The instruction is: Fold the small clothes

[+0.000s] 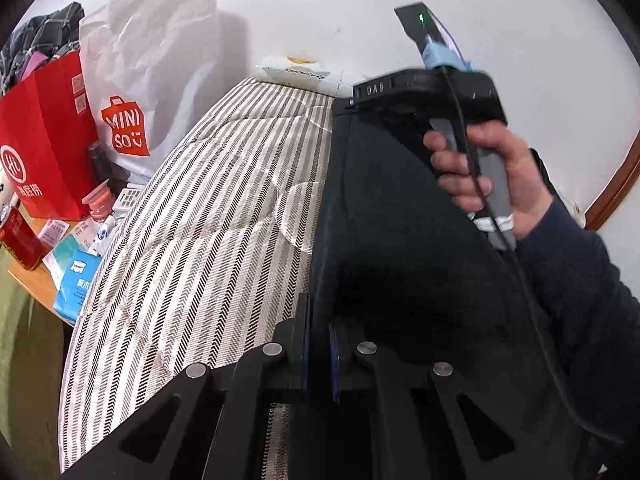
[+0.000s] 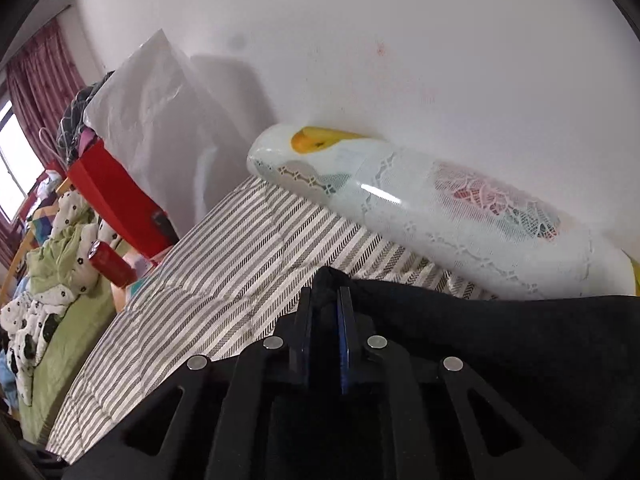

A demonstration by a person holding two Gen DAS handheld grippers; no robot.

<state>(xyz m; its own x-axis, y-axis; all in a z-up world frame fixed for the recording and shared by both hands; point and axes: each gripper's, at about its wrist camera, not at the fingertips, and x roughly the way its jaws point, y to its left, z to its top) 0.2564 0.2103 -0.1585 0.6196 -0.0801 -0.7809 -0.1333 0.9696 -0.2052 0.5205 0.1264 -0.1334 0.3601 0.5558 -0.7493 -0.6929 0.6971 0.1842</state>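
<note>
Dark navy garment (image 1: 392, 248) hangs stretched over the striped mattress (image 1: 208, 216), a corner pinched in each tool: left gripper (image 1: 318, 344) and right gripper (image 2: 325, 328) both have jaws clenched on cloth. Judged step: carrying 1 edge across for a fold; next, lower it evenly. Only the left view shows the right hand (image 1: 492, 176); only the right shows the lace-covered pillow (image 2: 440, 216).

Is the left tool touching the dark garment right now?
Touching. In the left wrist view the left tool has its fingers closed on an edge of the dark garment, with cloth pinched between them above the striped bedcover.
</note>
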